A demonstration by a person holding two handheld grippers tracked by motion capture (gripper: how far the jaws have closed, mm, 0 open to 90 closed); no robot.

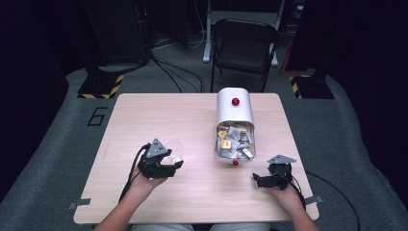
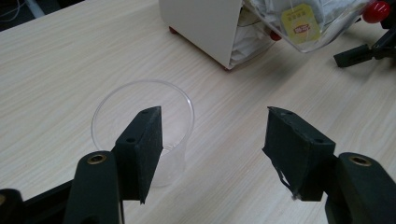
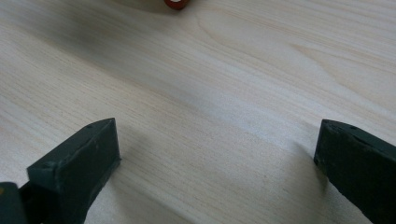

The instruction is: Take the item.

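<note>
Clear cup beside the left hand-held gripper, tea-bag box waiting nearby

High view: left hand-held gripper (image 1: 169, 166) hovers by the clear cup (image 1: 176, 149), the white tea-bag box (image 1: 235, 126) lying mid-tabletop. Left gripper view: jaws apart, one jaw overlapping the cup (image 2: 142, 121), nothing clamped. Right gripper view: right hand-held gripper (image 3: 215, 163) gapes over bare tabletop (image 3: 224, 93), seemingly idle.

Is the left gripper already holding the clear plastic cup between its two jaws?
No, the left gripper stands open, and the clear plastic cup sits on the table behind one jaw, not between them.
</note>
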